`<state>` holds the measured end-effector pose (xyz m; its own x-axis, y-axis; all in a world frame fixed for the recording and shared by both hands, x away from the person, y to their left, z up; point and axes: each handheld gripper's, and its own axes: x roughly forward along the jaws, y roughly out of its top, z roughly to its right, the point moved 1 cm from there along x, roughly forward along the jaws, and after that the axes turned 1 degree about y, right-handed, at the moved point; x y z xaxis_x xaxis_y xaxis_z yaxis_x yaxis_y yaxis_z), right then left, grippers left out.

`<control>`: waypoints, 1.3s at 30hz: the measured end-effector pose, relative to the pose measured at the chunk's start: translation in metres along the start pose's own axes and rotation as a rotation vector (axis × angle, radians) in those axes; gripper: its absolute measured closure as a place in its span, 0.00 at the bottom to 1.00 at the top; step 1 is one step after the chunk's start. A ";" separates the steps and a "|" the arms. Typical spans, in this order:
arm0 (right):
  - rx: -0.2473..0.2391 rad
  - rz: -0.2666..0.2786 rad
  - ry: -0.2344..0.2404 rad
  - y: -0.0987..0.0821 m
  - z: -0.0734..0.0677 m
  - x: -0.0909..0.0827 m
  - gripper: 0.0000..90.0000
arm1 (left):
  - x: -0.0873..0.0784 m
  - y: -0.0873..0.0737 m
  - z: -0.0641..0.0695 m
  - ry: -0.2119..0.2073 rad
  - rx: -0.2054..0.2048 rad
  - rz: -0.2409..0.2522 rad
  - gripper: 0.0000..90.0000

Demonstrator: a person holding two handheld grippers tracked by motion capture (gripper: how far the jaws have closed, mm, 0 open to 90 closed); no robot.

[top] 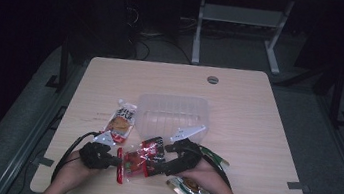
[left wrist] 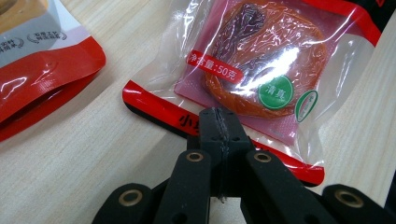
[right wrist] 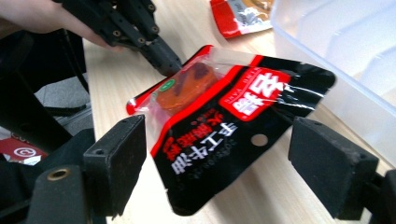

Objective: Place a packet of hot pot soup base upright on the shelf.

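Your left gripper [left wrist: 218,122] has its jaws pressed together on the red bottom seam of the black-and-red snack packet [right wrist: 224,112], pinching that edge. Your right gripper [right wrist: 233,172] stands spread, one pad on each side of the packet's black top end, neither pad touching the film.

The landmark here is the clear plastic tub [top: 173,115] in the middle of the wooden table [top: 255,138]. The packet lies just in front of the tub's near wall, close to its near-left corner. In the high view its long axis runs roughly left to right across the table, with a slight slant: the red sealed end points toward your left hand [top: 72,169], and the black end with the hang hole points toward your right gripper and the tub. In the right gripper view the black end is lifted off the tabletop.

An orange-and-white pouch [top: 122,121] lies just left of the tub. A green-edged packet [top: 190,189] rests well in front of the tub, beside your right hand [top: 207,175].
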<state>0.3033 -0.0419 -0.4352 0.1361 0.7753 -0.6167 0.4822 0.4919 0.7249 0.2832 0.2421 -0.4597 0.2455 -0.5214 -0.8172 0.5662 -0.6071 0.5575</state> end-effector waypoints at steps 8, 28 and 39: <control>0.052 -0.047 0.011 -0.003 0.010 0.013 0.21 | -0.001 0.000 -0.001 0.000 0.007 -0.003 1.00; 0.018 -0.011 0.182 0.006 0.020 0.022 0.90 | 0.000 -0.001 -0.002 -0.010 -0.010 0.006 1.00; -0.046 -0.019 0.192 0.007 0.014 0.025 1.00 | 0.000 0.000 -0.002 -0.004 0.007 0.000 1.00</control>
<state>0.3220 -0.0249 -0.4500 -0.0421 0.8249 -0.5637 0.4424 0.5212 0.7298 0.2845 0.2436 -0.4598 0.2421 -0.5236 -0.8169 0.5607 -0.6116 0.5582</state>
